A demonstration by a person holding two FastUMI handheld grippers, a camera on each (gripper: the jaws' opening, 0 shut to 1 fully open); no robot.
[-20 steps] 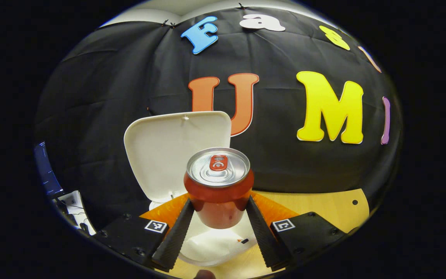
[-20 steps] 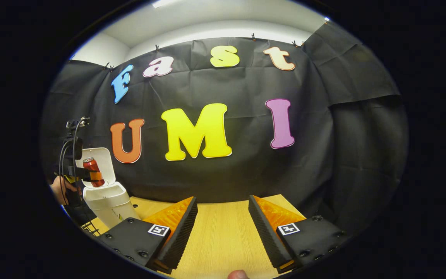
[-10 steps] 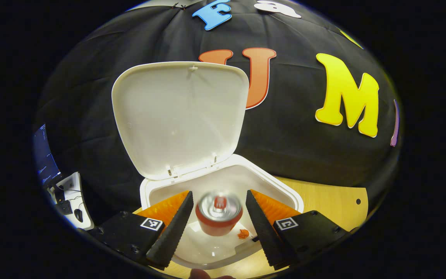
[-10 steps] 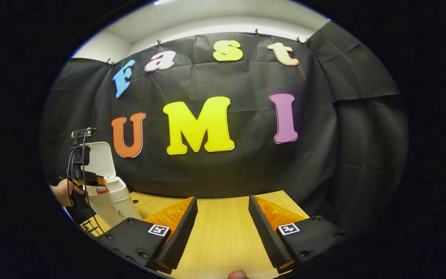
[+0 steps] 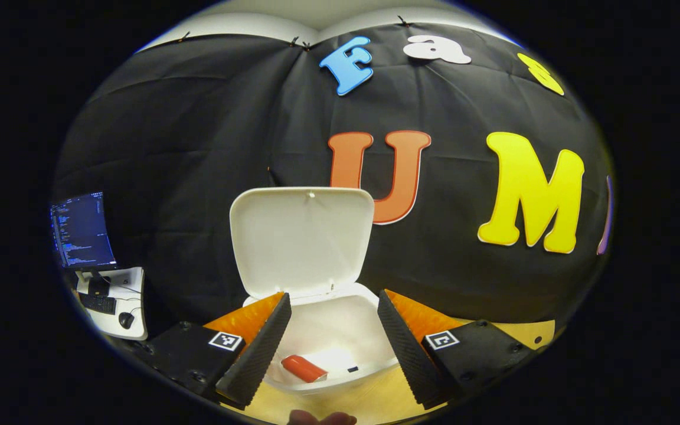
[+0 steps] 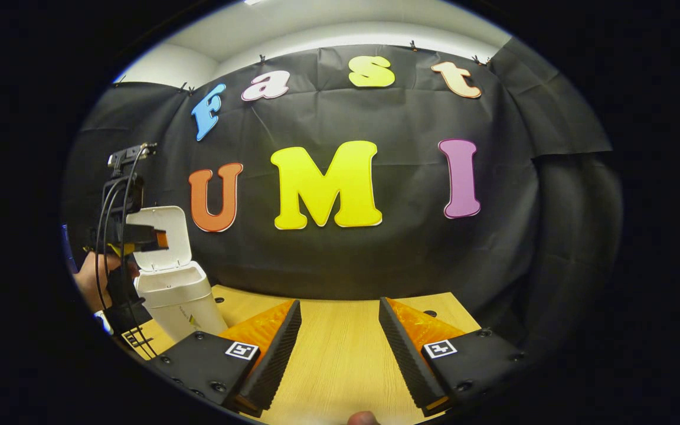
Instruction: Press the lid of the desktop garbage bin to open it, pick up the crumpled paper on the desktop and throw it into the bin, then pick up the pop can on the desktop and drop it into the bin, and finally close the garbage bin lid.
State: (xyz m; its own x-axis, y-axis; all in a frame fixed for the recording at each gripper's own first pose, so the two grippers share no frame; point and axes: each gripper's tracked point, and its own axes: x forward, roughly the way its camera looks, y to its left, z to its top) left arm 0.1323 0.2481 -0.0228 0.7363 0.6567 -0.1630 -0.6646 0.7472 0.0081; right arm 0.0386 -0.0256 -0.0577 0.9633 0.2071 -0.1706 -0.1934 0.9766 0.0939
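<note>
Dropped, the pop can (image 5: 304,368) apparently lies inside the bin (image 5: 340,330); left gripper (image 5: 331,336) open, empty.

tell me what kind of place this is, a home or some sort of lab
Most likely a lab recording booth, not a home: black cloth is clipped up as a backdrop wall behind a bare wooden table, and a monitor with a keyboard sits on a desk off to the side. The white bin seems a prop.

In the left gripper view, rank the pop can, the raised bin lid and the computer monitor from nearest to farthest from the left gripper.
1. Pop can: lying in the bin, between the jaws.
2. Bin lid: upright, just behind.
3. Computer monitor: far left, beyond the booth.
</note>
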